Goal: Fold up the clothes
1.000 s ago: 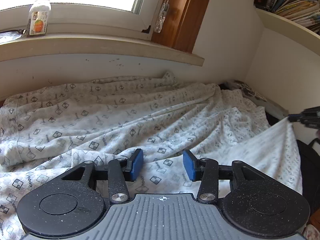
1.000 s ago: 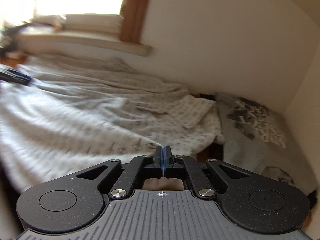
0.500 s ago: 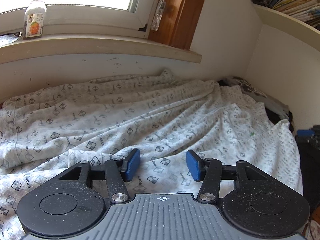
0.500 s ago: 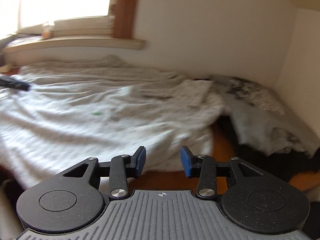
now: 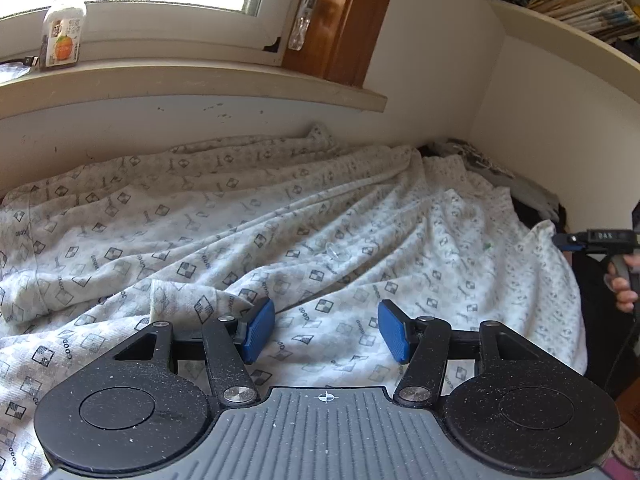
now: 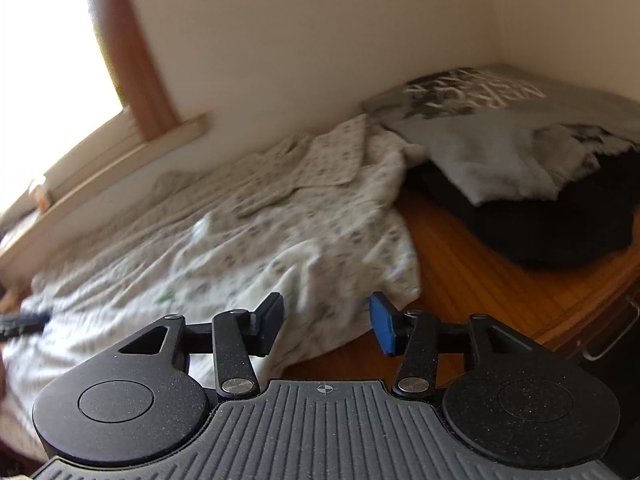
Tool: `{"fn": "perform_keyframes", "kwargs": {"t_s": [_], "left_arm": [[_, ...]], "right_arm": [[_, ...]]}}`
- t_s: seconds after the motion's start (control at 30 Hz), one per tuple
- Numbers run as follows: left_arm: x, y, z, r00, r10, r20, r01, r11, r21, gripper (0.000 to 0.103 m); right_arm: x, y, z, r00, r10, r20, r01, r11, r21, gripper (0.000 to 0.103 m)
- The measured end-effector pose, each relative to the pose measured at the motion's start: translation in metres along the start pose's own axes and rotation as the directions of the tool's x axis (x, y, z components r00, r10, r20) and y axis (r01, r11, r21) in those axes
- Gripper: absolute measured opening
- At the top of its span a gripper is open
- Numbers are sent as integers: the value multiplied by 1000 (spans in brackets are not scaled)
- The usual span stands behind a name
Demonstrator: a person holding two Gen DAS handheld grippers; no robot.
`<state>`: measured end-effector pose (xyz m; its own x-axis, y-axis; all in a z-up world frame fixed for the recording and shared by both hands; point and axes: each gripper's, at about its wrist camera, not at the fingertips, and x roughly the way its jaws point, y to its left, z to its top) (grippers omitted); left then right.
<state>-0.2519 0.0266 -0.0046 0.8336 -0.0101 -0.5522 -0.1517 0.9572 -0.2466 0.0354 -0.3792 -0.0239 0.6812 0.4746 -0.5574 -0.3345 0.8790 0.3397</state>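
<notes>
Closest to me, the left gripper [image 5: 326,330] hangs low over the near part of the patterned white garment [image 5: 280,216], its blue pads spread wide with nothing between them. Just beside its left pad, a small flap of the cloth [image 5: 176,292] lies turned over on itself. The right gripper [image 6: 325,326] is likewise spread and empty, poised above the garment's right-hand hem [image 6: 360,304], where the cloth ends on the bare wooden surface [image 6: 480,264].

The garment lies spread wide and rumpled, long creases running back toward the wall under the windowsill [image 5: 192,84]. It could equally be laid out for a fold or be midway through one; I cannot tell which.

Whichever it is, I would say a good grip wants each pair of pads pinching a single clean edge or corner, not a bunched ridge, and both sides lifted level so the creases pull flat. The right-hand view is blurred, so exact edges there are hard to judge.

Farther right, a grey printed garment [image 6: 500,136] rests on something dark [image 6: 560,232], apart from the white one. A bottle [image 5: 64,28] stands on the sill.
</notes>
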Motion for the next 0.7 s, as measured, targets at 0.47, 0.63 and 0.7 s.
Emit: {"fn": "perform_keyframes", "kwargs": {"t_s": [0.47, 0.63, 0.7], "left_arm": [[0, -2, 0, 1000, 12, -3, -12, 1000, 7, 62], [-1, -3, -1, 1000, 15, 0, -15, 1000, 14, 65], [-1, -4, -1, 1000, 18, 2, -18, 1000, 21, 70]], "right_arm": [[-48, 7, 26, 969, -149, 199, 172, 980, -103, 3], [-47, 13, 17, 982, -101, 162, 126, 980, -155, 7], [-41, 25, 9, 988, -53, 146, 83, 976, -202, 8]]}}
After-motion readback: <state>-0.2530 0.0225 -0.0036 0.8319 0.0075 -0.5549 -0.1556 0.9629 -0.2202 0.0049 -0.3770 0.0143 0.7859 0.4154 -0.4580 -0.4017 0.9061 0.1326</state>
